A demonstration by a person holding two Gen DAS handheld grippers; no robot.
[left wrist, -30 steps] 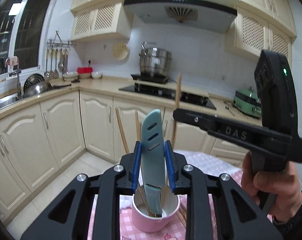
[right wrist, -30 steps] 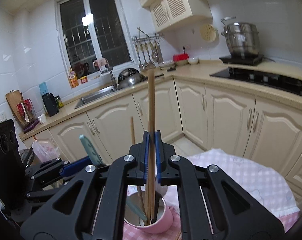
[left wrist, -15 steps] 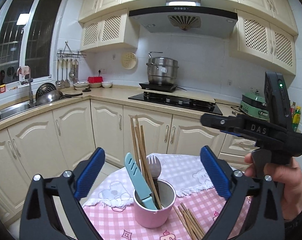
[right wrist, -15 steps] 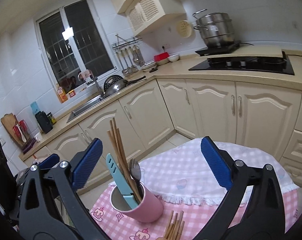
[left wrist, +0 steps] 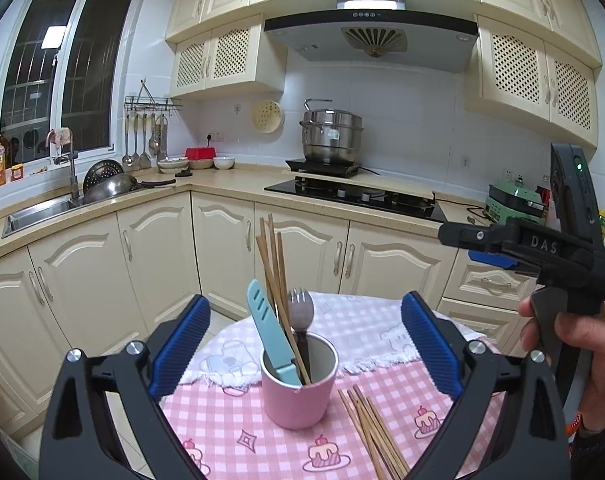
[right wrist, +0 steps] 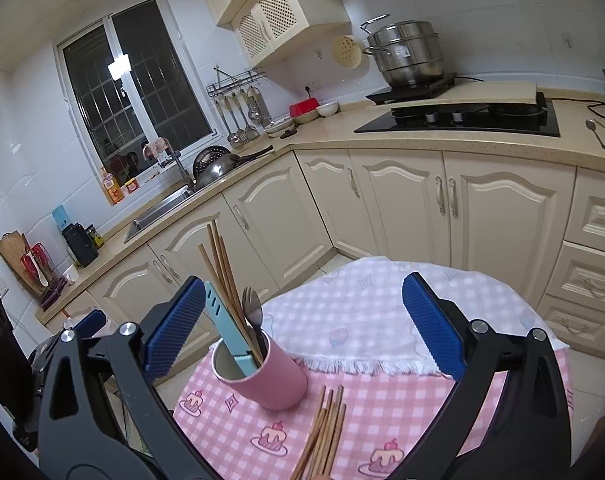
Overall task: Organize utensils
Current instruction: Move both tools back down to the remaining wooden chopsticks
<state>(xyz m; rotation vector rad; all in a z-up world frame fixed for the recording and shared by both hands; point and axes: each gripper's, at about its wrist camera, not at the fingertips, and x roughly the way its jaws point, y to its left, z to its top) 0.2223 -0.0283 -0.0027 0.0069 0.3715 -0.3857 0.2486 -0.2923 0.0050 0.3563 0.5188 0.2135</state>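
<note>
1. Two grippers face the pink cup (left wrist: 298, 394) on the table (left wrist: 238, 432); the left gripper (left wrist: 305, 344) has its jaws spread wide, gripping nothing.
2. The right gripper (right wrist: 302, 330) likewise has its jaws spread and empty.
3. The cup holds a blue knife (left wrist: 268, 328), a fork (left wrist: 300, 314) and upright chopsticks (left wrist: 272, 268).
4. Loose chopsticks (left wrist: 372, 432) lie on the checked cloth just beside the cup.

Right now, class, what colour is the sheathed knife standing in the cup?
Light blue knife in pink cup; left wrist view.
</note>
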